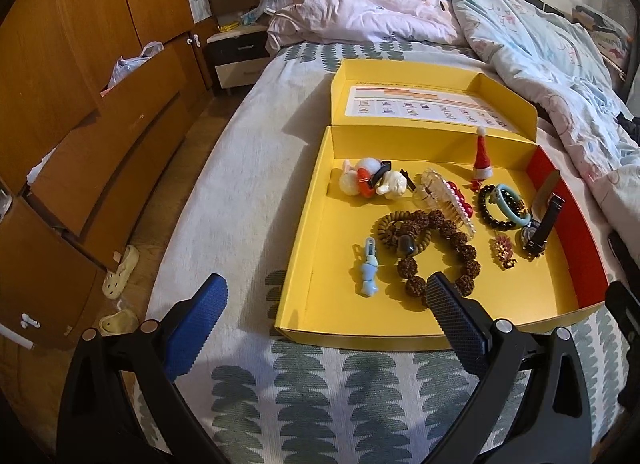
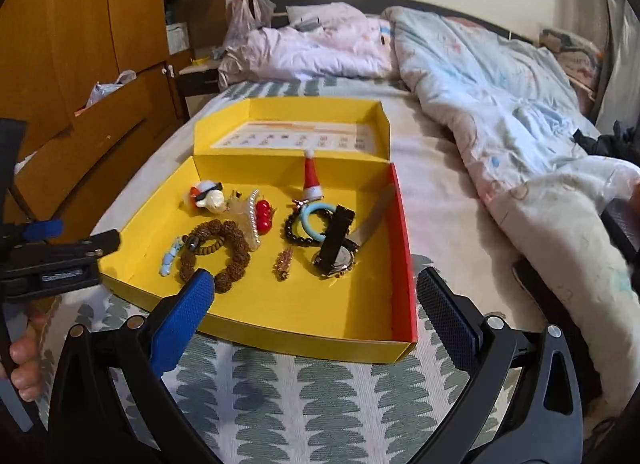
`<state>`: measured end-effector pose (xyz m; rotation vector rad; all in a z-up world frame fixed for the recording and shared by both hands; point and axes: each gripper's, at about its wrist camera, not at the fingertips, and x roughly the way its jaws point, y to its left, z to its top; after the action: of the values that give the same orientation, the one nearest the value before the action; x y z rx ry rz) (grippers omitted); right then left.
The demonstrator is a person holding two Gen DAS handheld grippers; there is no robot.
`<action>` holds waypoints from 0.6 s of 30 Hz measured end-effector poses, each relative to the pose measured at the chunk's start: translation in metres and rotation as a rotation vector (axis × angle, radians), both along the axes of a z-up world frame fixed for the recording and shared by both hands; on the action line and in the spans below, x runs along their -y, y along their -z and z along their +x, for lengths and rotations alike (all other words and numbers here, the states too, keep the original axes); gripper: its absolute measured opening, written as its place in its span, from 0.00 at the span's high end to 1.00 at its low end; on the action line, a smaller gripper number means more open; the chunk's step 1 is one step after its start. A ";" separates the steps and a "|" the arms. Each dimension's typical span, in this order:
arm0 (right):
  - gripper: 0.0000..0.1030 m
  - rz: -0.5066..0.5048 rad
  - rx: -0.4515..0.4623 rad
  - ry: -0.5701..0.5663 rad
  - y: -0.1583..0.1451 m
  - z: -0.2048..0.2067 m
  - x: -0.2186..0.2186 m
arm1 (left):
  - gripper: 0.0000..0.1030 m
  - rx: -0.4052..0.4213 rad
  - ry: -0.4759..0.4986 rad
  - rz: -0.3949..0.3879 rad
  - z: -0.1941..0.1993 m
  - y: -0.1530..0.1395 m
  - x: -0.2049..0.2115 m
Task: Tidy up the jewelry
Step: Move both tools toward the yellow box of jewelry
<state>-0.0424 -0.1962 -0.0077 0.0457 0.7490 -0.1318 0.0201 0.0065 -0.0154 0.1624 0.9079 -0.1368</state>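
From the left wrist the left gripper (image 1: 324, 304) hovers jaws wide apart over the yellow box (image 1: 316, 200) of jewelry on the bed (image 1: 224, 192), while from the right wrist the right gripper (image 2: 316, 296), likewise agape, risks snagging the tangled brown bead bracelet (image 2: 230, 256).

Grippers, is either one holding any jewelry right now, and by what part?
Nothing is held. The left gripper and the right gripper are both open and empty, short of the jewelry in the yellow box.
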 end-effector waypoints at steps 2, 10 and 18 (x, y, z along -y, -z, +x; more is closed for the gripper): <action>0.03 -0.015 -0.007 0.019 0.002 0.004 0.002 | 0.04 0.004 -0.006 0.014 0.001 0.001 -0.001; 0.03 0.114 -0.129 0.037 0.006 0.038 0.019 | 0.04 -0.053 0.031 -0.057 0.013 -0.003 0.000; 0.03 0.182 -0.175 0.078 0.001 0.070 0.035 | 0.04 -0.075 0.000 -0.148 0.038 -0.018 0.002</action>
<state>0.0274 -0.2313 -0.0083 0.2391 0.9334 -0.1431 0.0578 0.0047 0.0025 0.0197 0.9690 -0.2103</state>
